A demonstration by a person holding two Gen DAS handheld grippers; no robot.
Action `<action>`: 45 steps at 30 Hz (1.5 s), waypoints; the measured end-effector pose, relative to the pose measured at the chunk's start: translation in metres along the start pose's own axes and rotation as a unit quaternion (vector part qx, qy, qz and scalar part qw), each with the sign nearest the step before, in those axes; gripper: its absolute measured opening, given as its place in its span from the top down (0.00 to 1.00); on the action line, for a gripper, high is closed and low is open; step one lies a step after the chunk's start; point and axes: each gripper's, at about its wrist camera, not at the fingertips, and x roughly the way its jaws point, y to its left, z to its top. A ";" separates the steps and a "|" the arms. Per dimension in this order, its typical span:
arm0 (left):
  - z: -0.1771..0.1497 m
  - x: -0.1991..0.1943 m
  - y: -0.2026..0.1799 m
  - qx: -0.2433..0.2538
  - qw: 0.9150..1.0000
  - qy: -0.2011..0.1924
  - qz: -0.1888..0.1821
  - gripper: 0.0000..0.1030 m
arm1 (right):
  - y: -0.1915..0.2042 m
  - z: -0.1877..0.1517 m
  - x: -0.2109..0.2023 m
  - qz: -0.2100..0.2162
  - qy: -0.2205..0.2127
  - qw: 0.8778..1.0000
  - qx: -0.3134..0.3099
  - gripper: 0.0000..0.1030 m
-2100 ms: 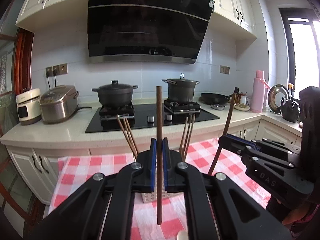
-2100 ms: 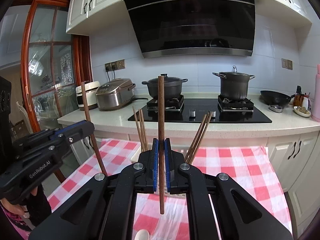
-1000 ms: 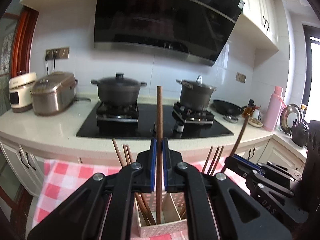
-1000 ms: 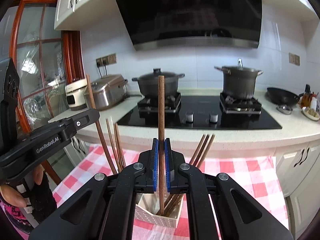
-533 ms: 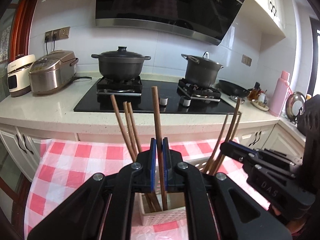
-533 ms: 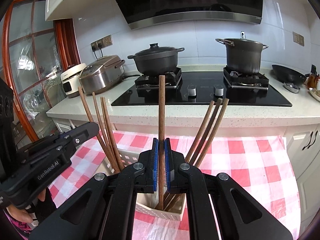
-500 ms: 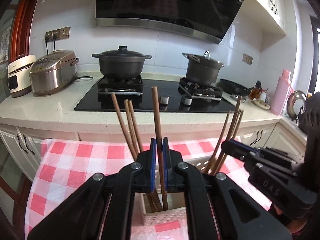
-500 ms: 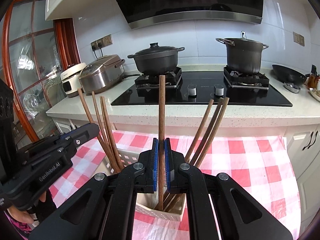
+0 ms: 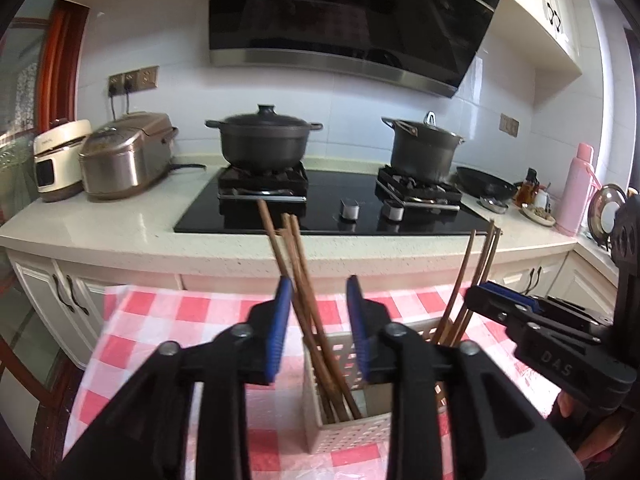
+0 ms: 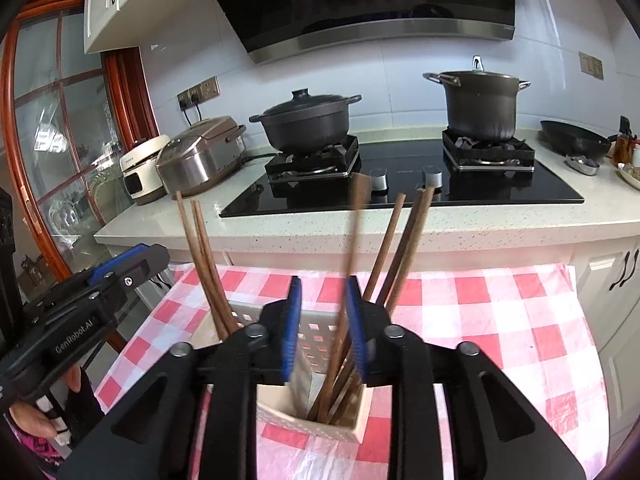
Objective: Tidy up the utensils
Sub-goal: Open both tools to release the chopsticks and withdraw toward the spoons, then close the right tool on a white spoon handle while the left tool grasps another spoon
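Left wrist view: both grippers have just been opening, letting chopsticks go into the basket (image 9: 352,432).

Left gripper (image 9: 319,322) and right gripper (image 10: 322,322) stand spread, pinching nothing. Slim brown wooden chopsticks (image 9: 298,280) lean in the basket's left compartment, and more chopsticks (image 10: 396,252) in its right, probably sorted deliberately. White perforated plastic basket sits on checked cloth (image 10: 500,320).

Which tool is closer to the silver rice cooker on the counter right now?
Left. The left tool sits over the basket's left end, on the rice cooker side; the right tool sits over its right end, farther away.
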 end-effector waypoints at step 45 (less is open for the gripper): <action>-0.219 -0.133 -0.013 0.032 0.998 0.045 0.036 0.05 | 0.014 -0.233 -0.112 -0.044 0.093 0.994 0.036 0.46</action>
